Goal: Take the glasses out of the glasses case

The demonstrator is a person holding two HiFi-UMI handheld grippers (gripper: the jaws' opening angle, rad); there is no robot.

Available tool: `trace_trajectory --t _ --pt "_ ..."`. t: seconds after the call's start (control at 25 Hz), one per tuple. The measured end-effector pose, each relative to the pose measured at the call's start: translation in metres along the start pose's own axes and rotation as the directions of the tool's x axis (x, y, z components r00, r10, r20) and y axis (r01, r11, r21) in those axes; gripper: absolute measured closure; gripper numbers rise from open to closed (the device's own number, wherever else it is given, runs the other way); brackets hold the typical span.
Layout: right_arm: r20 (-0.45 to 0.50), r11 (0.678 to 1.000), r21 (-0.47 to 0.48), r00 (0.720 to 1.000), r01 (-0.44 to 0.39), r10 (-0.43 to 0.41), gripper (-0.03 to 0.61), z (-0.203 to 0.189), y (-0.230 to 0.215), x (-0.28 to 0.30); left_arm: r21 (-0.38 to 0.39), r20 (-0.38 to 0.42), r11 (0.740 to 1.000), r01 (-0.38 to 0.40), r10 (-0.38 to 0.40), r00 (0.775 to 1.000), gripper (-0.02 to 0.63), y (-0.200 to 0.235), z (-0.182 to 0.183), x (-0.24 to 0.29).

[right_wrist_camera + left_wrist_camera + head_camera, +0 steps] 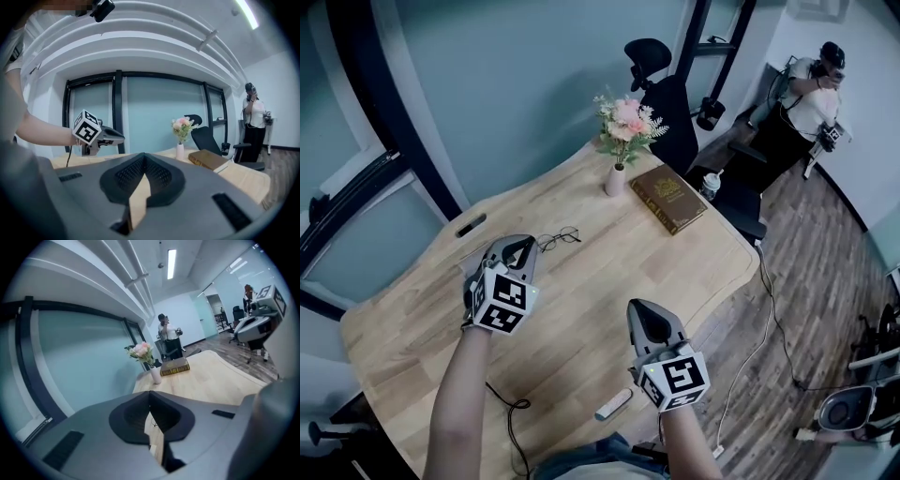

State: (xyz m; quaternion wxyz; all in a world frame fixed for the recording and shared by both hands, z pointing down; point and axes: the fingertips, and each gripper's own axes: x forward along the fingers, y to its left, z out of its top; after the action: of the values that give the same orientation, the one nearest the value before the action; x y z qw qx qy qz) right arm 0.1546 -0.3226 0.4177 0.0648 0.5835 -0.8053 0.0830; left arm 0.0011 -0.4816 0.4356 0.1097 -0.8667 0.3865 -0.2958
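The wire-framed glasses (559, 238) lie unfolded on the wooden table (581, 309), just right of my left gripper's tip. My left gripper (528, 243) hovers above the table with its jaws shut and nothing between them; in the left gripper view the pads (150, 393) meet at the tip. A pale grey shape (472, 259) shows under its left side, perhaps the glasses case, mostly hidden. My right gripper (637, 305) floats over the table's near right part, apart from the glasses, its jaws (144, 155) shut and empty. The left gripper (123, 138) also shows in the right gripper view.
A vase of pink flowers (620, 141) and a brown book (667, 197) stand at the table's far side. A small white object (613, 404) and a black cable (512, 405) lie near the front edge. An office chair (664, 89) and a person (811, 89) are beyond.
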Motion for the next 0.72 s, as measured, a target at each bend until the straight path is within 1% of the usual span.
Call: trace_trajectory --t 0.16,0.28,0.4,0.48,0.64,0.72 --pt "0.055 1.000 -0.022 0.998 -0.020 0.021 0.568 0.020 0.011 -0.015 -0.059 0.053 0.994 -0.088 0.091 0.994 0.598 0.015 0.011 -0.059" --pt "0.090 0.997 -0.044 0.994 -0.055 0.059 0.568 0.038 0.025 -0.028 -0.119 0.096 0.978 -0.169 0.181 0.979 0.598 0.025 0.022 -0.118" --pt "0.119 0.990 -0.107 0.987 -0.096 0.108 0.568 0.057 0.043 -0.041 -0.177 0.138 0.953 -0.247 0.273 0.952 0.598 0.030 0.030 -0.177" --pt "0.134 0.984 -0.137 0.982 -0.116 0.134 0.568 0.065 0.054 -0.051 -0.217 0.152 0.929 -0.299 0.335 0.930 0.598 0.027 0.028 -0.214" --pt "0.179 0.976 -0.157 0.967 -0.152 0.180 0.568 0.080 0.075 -0.068 -0.300 0.175 0.876 -0.379 0.441 0.881 0.598 0.015 0.021 -0.280" --pt "0.200 0.973 -0.168 0.961 -0.158 0.190 0.568 0.087 0.084 -0.078 -0.324 0.185 0.857 -0.402 0.474 0.861 0.598 0.008 0.019 -0.304"
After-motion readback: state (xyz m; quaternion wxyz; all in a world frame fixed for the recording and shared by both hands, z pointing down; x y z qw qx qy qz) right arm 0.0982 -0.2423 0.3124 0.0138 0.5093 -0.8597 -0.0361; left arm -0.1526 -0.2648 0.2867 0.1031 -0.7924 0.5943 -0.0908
